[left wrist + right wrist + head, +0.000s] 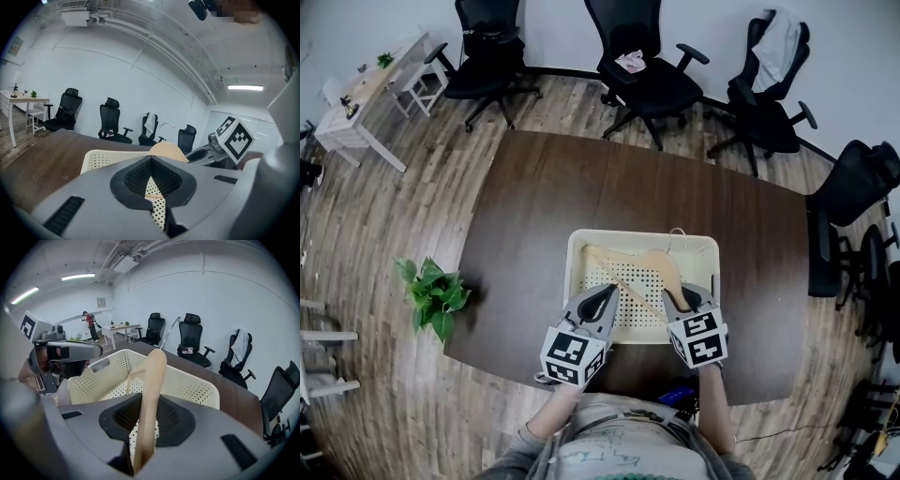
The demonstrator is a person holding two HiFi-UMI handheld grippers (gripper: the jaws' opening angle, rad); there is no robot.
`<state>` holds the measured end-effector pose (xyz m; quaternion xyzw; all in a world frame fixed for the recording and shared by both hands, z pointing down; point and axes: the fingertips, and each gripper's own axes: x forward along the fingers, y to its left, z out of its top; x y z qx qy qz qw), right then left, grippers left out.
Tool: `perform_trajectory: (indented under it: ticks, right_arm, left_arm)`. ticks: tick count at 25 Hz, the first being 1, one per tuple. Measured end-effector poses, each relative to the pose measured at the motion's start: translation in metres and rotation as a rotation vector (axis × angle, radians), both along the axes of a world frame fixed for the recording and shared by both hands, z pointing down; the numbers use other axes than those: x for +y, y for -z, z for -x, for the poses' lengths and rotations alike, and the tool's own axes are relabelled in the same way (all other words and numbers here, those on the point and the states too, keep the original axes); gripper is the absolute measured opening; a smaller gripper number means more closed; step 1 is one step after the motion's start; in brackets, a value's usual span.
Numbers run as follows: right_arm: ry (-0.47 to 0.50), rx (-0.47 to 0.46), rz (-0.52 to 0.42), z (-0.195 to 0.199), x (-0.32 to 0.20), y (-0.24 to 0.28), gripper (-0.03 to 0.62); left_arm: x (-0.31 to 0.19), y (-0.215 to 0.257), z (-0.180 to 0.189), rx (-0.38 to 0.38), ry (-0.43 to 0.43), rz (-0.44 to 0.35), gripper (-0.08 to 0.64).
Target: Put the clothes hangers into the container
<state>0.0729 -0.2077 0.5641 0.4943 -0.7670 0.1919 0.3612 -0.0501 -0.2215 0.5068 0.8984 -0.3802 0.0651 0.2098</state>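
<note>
A cream perforated basket stands on the dark brown table, close to the near edge. A wooden hanger with a metal hook lies slanted inside it. One arm of the hanger runs between the jaws of my right gripper, which is shut on it above the basket's near right corner. My left gripper hovers over the basket's near left part. Its tips meet, with nothing between them. In the left gripper view the hanger's top rises above the basket's rim.
Several black office chairs stand beyond the table's far edge and to the right. A potted plant sits on the wood floor at the left. A white side table is at the far left. A person stands far off.
</note>
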Motion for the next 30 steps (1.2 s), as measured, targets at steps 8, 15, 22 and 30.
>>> perform_trajectory:
  ticks: [8, 15, 22, 30]
  right_arm:
    - [-0.014, 0.006, 0.011, -0.011, -0.006, -0.006, 0.089]
    - [-0.025, 0.023, 0.027, -0.018, -0.010, -0.012, 0.092]
    - [-0.031, 0.031, 0.040, -0.025, -0.016, -0.018, 0.095]
    - [-0.049, 0.044, 0.066, -0.031, -0.020, -0.023, 0.097]
  left_arm:
    - [-0.001, -0.003, -0.004, -0.010, -0.009, 0.007, 0.011]
    - [-0.001, -0.008, -0.008, -0.015, -0.022, 0.017, 0.011]
    - [-0.002, -0.013, -0.007, -0.025, -0.024, 0.026, 0.011]
    - [-0.002, -0.014, -0.009, -0.029, -0.026, 0.033, 0.011]
